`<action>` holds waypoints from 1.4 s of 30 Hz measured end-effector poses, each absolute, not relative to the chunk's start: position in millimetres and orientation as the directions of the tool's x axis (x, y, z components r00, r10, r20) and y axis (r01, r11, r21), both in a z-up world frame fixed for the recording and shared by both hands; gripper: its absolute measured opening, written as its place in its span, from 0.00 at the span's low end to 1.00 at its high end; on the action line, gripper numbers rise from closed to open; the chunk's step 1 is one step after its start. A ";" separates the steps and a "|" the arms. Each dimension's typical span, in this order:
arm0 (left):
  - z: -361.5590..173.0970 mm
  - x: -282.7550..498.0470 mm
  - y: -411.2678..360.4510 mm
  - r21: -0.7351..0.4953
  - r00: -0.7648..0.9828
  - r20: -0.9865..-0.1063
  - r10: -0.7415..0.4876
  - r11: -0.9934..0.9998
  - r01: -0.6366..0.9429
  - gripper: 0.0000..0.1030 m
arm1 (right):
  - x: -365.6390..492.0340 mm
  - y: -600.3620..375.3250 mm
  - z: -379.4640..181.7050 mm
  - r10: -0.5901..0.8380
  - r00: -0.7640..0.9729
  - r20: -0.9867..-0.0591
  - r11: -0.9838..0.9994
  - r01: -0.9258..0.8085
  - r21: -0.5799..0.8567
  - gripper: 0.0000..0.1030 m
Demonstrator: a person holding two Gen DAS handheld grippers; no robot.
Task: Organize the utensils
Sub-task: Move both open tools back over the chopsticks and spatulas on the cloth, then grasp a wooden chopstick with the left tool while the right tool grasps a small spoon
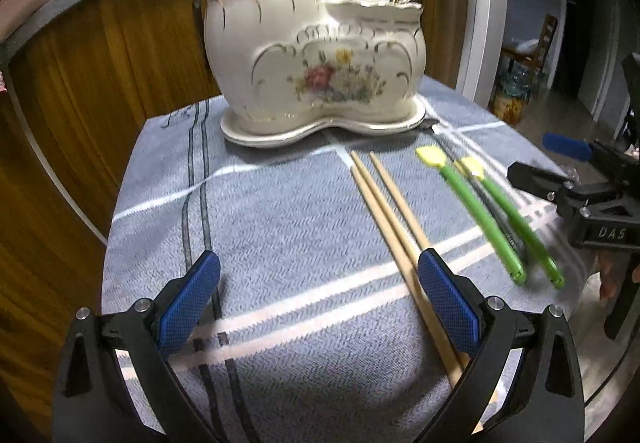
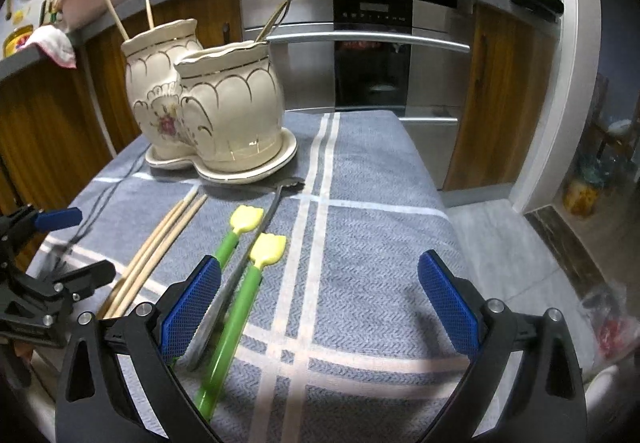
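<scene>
Both wrist cams low, close, fwd; share utensil holder.

holder at cloth's far end, chopsticks before it, tulip sticks right

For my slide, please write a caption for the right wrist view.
Open right hand-held gripper above green utensils and a metal fork, before the ceramic holder.

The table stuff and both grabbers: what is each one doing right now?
Left gripper: open, empty, low over the cloth.
Right gripper: open, empty.
Ceramic utensil holder: upright on its saucer, forks and chopsticks inside.
Wooden chopsticks: lying loose on the cloth.
Green-handled utensils: lying flat, side by side.
Metal utensil: lying between the green ones.
Checked cloth: spread flat.
</scene>
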State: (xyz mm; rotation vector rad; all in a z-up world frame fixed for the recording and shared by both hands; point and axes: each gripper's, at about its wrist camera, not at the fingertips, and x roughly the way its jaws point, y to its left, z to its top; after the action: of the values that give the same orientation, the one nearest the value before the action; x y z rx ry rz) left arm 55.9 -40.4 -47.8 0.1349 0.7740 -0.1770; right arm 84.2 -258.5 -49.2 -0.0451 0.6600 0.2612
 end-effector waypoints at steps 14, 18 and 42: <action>-50.1 55.7 -46.4 0.073 0.689 -0.715 -0.115 0.969 0.238 0.83 | 86.8 -257.7 -54.9 0.205 0.730 -0.652 0.966 -0.260 0.013 0.95; -48.7 56.1 -49.4 0.057 0.678 -0.720 -0.145 0.962 0.266 0.67 | 87.3 -255.5 -54.8 0.220 0.723 -0.655 0.962 -0.272 0.024 0.95; -43.0 93.8 -42.9 -0.009 0.593 -0.769 -0.239 0.931 0.364 0.10 | 162.4 -219.2 -52.2 0.304 0.602 -0.739 0.937 -0.327 0.119 0.20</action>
State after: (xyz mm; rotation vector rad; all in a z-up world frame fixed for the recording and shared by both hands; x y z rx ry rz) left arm 93.8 -42.9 -43.0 0.1547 0.8688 -0.3520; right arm 162.4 -219.2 -52.2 -0.0297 0.8499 0.3658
